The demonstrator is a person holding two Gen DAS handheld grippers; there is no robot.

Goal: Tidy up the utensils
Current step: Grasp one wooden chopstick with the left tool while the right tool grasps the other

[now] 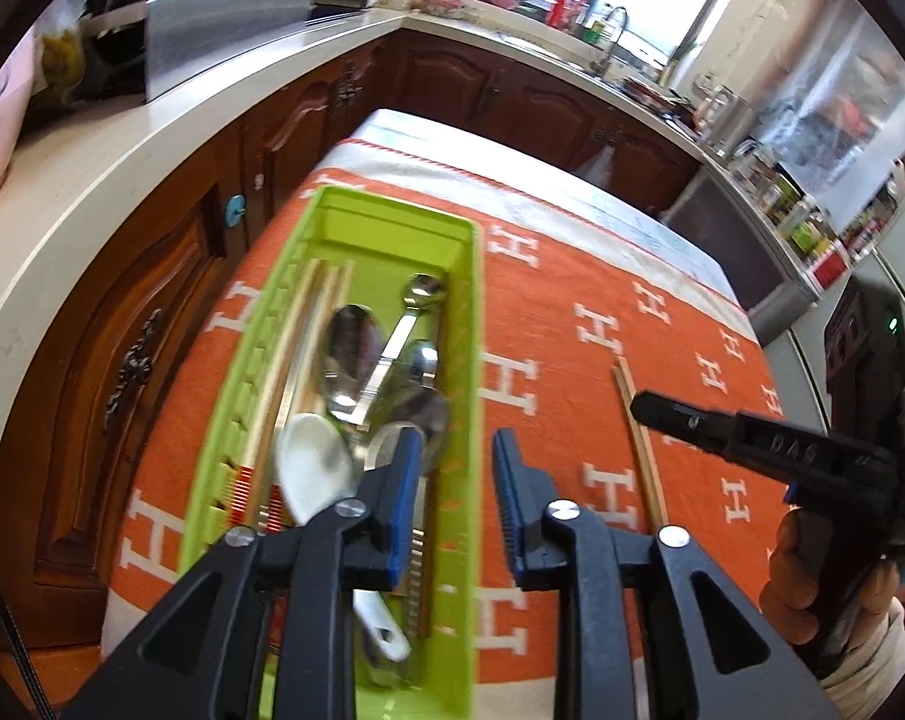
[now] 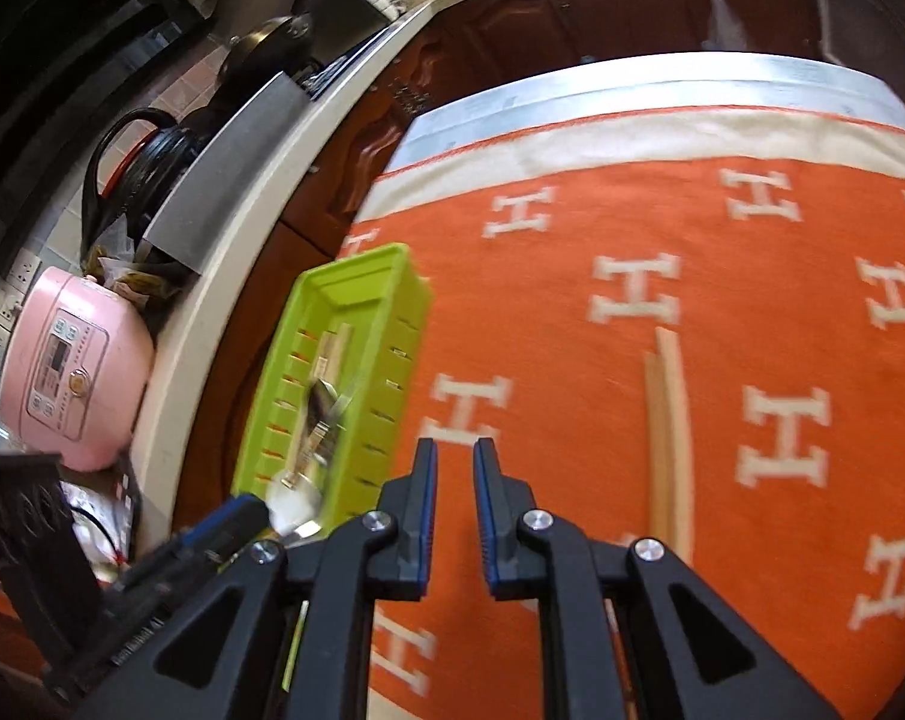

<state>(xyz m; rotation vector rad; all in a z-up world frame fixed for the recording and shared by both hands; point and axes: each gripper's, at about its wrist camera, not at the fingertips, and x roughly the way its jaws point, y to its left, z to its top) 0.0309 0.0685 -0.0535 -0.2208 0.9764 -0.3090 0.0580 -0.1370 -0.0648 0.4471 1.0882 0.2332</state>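
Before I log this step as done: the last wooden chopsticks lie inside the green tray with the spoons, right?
Not quite. That pair of wooden chopsticks lies outside the green tray, on the orange cloth to its right, as the right wrist view shows; the spoons are in the tray.

Glossy lime-green plastic tray. Inside: mirror-polished steel spoons, smooth white ceramic-looking spoon. Matt pale wooden chopsticks on woven orange H-patterned cloth. Far left: glossy pink plastic rice cooker, varnished dark wood cabinets.
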